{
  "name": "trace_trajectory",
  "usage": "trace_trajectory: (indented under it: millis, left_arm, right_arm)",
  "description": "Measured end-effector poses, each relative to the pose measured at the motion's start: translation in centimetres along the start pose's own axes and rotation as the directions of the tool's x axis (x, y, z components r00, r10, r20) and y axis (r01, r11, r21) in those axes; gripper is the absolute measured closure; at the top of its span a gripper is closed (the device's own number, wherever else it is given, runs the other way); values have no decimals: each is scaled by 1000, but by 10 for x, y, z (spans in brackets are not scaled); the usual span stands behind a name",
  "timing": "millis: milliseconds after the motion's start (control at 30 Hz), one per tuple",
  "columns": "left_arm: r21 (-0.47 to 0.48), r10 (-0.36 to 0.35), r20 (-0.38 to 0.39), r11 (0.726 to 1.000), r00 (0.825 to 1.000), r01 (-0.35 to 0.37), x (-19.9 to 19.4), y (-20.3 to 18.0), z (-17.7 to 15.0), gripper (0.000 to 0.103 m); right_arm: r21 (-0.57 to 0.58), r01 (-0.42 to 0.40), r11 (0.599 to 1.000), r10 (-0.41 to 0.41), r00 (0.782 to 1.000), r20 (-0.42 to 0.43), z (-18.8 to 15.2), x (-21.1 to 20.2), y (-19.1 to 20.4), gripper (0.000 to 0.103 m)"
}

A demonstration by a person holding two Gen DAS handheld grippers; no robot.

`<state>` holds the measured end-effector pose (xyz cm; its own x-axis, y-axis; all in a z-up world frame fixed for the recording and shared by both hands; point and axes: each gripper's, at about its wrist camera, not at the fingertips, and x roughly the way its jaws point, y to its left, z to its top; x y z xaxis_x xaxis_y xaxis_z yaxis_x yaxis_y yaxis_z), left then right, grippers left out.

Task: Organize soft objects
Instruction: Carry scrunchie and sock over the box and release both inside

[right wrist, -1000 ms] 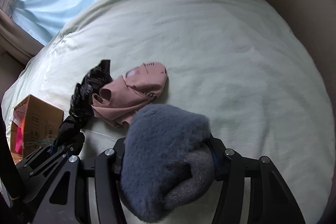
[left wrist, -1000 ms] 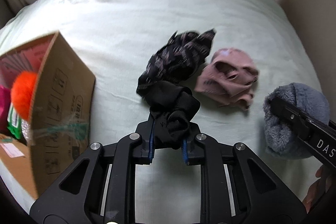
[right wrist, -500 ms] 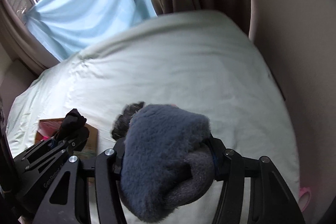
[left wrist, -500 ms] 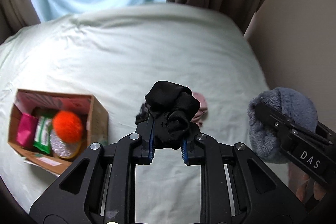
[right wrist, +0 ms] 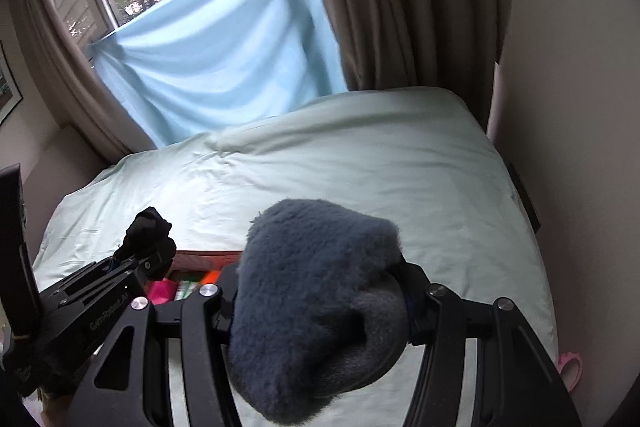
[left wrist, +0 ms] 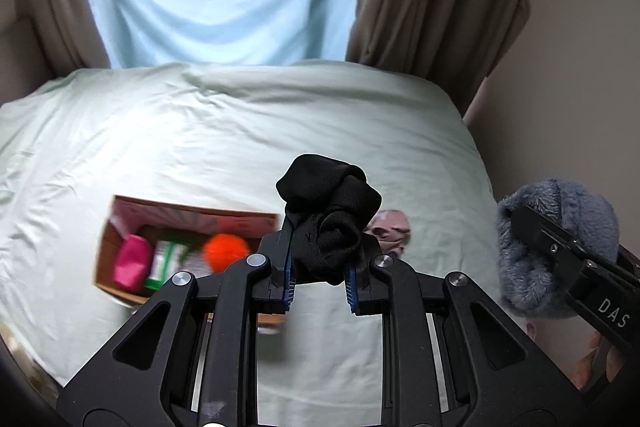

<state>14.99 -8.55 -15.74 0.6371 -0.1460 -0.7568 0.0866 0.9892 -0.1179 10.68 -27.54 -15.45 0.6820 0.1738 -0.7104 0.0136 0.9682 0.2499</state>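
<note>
Both grippers have risen: left gripper (left wrist: 320, 281) clamps black sock (left wrist: 328, 219), right gripper (right wrist: 320, 307) grey fuzzy sock (right wrist: 316, 307); pink garment (left wrist: 390, 233) remains beside cardboard box (left wrist: 105, 259) on bed (left wrist: 280, 131).

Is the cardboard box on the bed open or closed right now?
Open. The left wrist view looks straight into the cardboard box: an orange pom-pom, a pink packet and a green packet lie uncovered inside it.

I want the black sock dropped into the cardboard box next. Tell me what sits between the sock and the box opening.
Nothing visible does. The left gripper holds the black sock in the air, with the cardboard box lying open-topped on the bed below and to its left. A pink item, a green packet and an orange pom-pom already lie inside.
</note>
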Motion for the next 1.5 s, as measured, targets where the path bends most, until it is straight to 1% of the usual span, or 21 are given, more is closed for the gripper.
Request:
trace_trajectory:
  millis: [100, 200, 400, 500, 633, 733, 867, 1033, 1133, 1200, 1333, 1433, 1500]
  left_arm:
    - [5, 11, 2, 1000, 1000, -11, -14, 27, 2, 86]
    - [-6, 12, -14, 1000, 1000, -12, -21, 61, 2, 86]
    - [-28, 19, -61, 999, 998, -21, -18, 134, 2, 86]
    - [-28, 18, -86, 999, 996, -21, -8, 169, 4, 86]
    - [-24, 8, -129, 1000, 992, -12, 17, 211, 6, 86]
    - [-13, 8, -165, 1000, 986, -10, 39, 234, 3, 86]
    - [-1, 5, -224, 1000, 975, -6, 72, 260, -5, 86]
    - [-11, -6, -302, 1000, 953, 3, 114, 277, -14, 86]
    - [-16, -14, -349, 1000, 937, 9, 137, 278, -21, 86]
    - [-17, -19, -376, 1000, 926, 13, 150, 277, -26, 86]
    - [-20, -28, -446, 1000, 894, 22, 183, 275, -42, 86]
    - [-14, -28, -490, 1000, 872, 25, 202, 274, -55, 86]
    - [-12, -25, -509, 1000, 860, 22, 209, 273, -60, 86]
  right_arm:
    - [-17, -9, 1000, 9, 1000, -5, -1, -8, 29, 50]
    - [-23, -18, 1000, 18, 1000, -8, -4, -7, 58, 50]
    - [-31, -38, 999, 37, 999, -37, -7, 9, 120, 50]
    - [-5, -53, 999, 52, 996, -65, -9, 29, 147, 50]
    - [21, -51, 998, 53, 993, -107, -14, 59, 176, 50]
    - [37, -43, 998, 48, 989, -138, -20, 84, 195, 50]
    - [48, -42, 998, 51, 979, -196, -27, 124, 217, 50]
    - [51, -44, 998, 56, 957, -285, -35, 172, 237, 50]
    - [53, -48, 997, 63, 937, -344, -39, 201, 239, 50]
    - [64, -54, 996, 75, 919, -388, -41, 221, 239, 50]
    - [103, -49, 993, 91, 883, -461, -48, 261, 232, 50]
    - [113, -31, 993, 84, 862, -499, -55, 286, 227, 50]
    - [117, -27, 993, 85, 851, -518, -59, 299, 225, 49]
